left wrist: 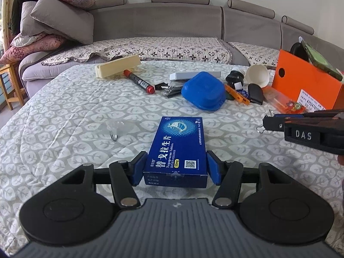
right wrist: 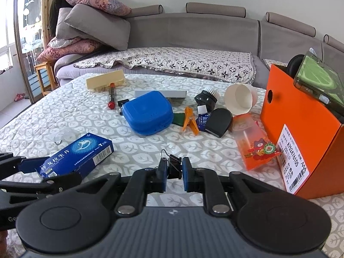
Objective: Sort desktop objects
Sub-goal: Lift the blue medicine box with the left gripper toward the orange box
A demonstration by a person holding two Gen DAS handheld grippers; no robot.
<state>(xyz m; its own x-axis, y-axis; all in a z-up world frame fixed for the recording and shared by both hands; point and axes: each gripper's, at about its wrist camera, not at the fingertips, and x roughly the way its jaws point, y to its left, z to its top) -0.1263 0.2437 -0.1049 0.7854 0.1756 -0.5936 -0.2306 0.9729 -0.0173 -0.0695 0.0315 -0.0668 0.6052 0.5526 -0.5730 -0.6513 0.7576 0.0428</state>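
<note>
A flat, rectangular cardboard tablet box (left wrist: pixel 179 148), glossy blue with white print, is clamped across its width between the blue rubber pads of the left gripper (left wrist: pixel 175 168); its near end is held just above the quilted, leaf-patterned cover (left wrist: pixel 64 116). The right gripper (right wrist: pixel 174 173) is closed to a narrow gap on a small black metal binder clip (right wrist: pixel 173 166), whose wire handle is seen projecting up and to the left. Whether the clip is lifted or resting on the quilt cannot be told.

Farther back, a rounded blue plastic case (right wrist: pixel 148 112) with a smooth hinged lid is seen beside an orange clothes peg (right wrist: pixel 190 120). A white paper cup (right wrist: pixel 240 99) is tipped on its side near a bristled black brush (right wrist: pixel 207 97). A rigid orange box (right wrist: pixel 301 129) with a round hole and a printed label is set at the right edge.
</note>
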